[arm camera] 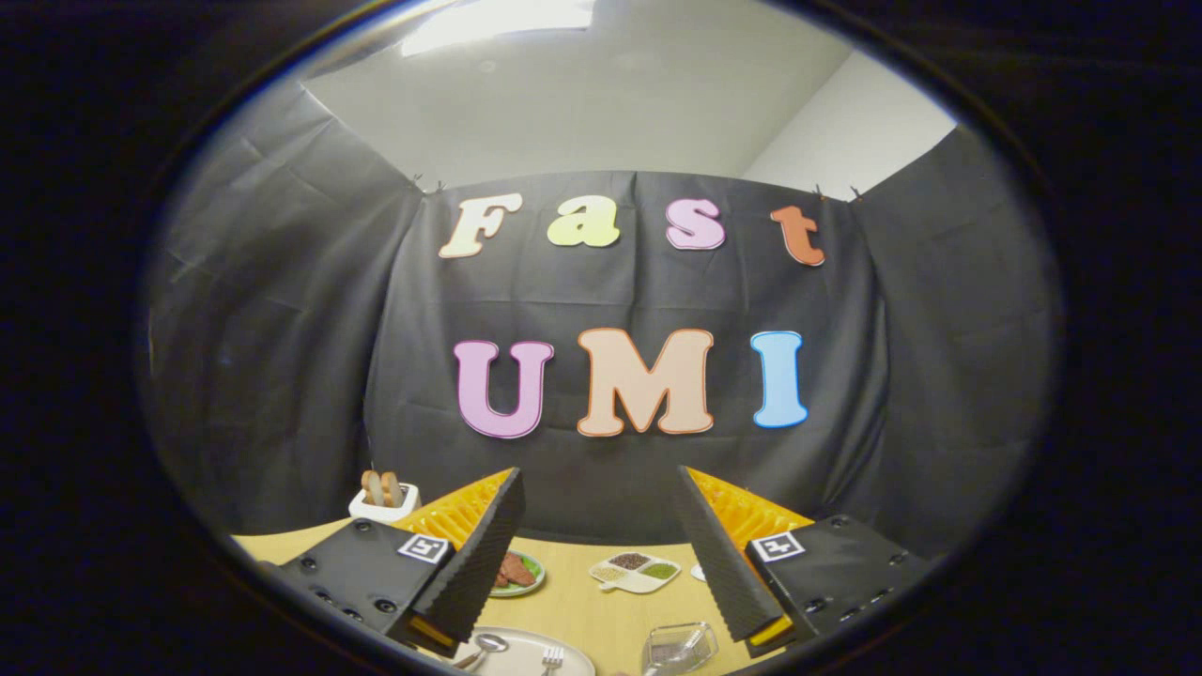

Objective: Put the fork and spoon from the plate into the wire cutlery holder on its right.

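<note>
Fork [552,659] and spoon [486,645] lie on the plate [522,657], low between the fingers, spoon toward the left finger, fork beside it. Clear container [680,648] sits just right of the plate near the right finger; can't tell if that's the wire holder. Gripper [601,545] jaws spread wide, gripping nothing, raised above the surface [601,610]. Beyond them: green dish with meat slices [516,573], divided tray [635,571], white toast rack [384,499] at the back left.

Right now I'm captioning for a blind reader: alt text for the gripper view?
The open claw hovers over a wooden table, holding nothing; below its fingers, a plate carries a spoon and fork, near a clear container.
</note>
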Demonstrator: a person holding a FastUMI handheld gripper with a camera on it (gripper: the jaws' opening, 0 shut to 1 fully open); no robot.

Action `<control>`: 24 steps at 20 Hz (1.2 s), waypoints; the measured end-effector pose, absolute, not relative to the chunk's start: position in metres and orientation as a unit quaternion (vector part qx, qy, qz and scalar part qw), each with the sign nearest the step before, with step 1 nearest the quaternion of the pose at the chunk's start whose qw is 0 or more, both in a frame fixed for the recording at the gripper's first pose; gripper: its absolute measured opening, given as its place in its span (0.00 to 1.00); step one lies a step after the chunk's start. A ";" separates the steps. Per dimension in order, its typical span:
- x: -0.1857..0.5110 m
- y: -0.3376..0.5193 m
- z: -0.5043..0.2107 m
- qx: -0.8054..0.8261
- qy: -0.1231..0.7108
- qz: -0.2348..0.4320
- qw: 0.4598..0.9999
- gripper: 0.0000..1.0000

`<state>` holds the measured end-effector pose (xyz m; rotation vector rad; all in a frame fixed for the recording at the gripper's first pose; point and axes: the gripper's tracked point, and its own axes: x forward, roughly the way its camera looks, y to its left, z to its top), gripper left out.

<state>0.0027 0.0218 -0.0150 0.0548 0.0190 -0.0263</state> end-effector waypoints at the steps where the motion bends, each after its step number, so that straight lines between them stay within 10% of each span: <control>1: 0.002 0.025 -0.019 0.029 0.014 -0.010 0.999 1.00; 24: -0.019 0.080 -0.196 -0.030 0.246 0.077 0.966 1.00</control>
